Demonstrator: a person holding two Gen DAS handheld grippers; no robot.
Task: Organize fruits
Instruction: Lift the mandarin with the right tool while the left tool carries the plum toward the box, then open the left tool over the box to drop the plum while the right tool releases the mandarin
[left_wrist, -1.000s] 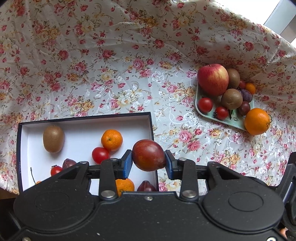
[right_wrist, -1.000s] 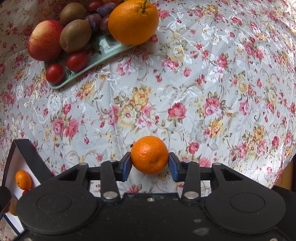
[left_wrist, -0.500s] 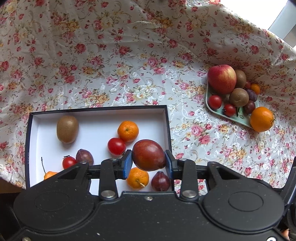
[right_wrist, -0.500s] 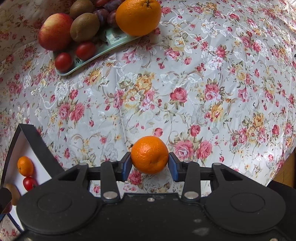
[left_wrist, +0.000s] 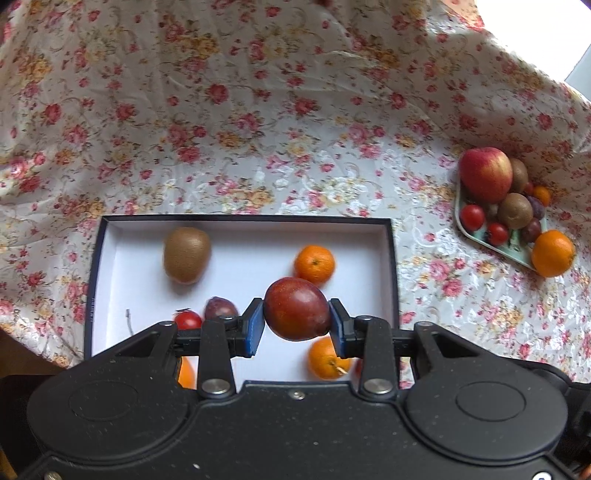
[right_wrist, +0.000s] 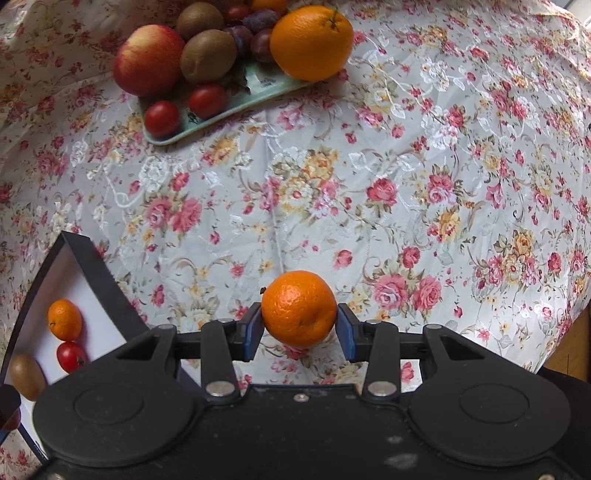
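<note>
The left tongs (left_wrist: 296, 320) are closed on a dark red plum (left_wrist: 296, 309), blue pads pressing its two ends. The plum is egg-shaped, and its long axis runs across the frame from 9 to 3 o'clock, tilted slightly down toward 4 o'clock. It hangs above the white box (left_wrist: 392, 266) with the dark rim, over the box's right half. In the box lie a kiwi (left_wrist: 187, 254) at about 10 o'clock from the plum, standing with its long axis toward 12 o'clock, a mandarin (left_wrist: 314, 264) just beyond the plum at 12 o'clock, a second mandarin (left_wrist: 325, 359) below it at 5 o'clock, and a cherry tomato (left_wrist: 188, 319) beside a small dark plum (left_wrist: 220, 308) at 9 o'clock.

The right tongs (right_wrist: 299, 325) are closed on a held mandarin (right_wrist: 298, 308), gripped at its sides above the floral cloth (right_wrist: 424, 166) that covers the counter, well apart from the box corner at 8 o'clock. At 11 o'clock sits the green tray (right_wrist: 207, 122) with an apple (right_wrist: 147, 59), kiwis, plums and tomatoes, and a large orange (right_wrist: 311, 41) at its right end.
</note>
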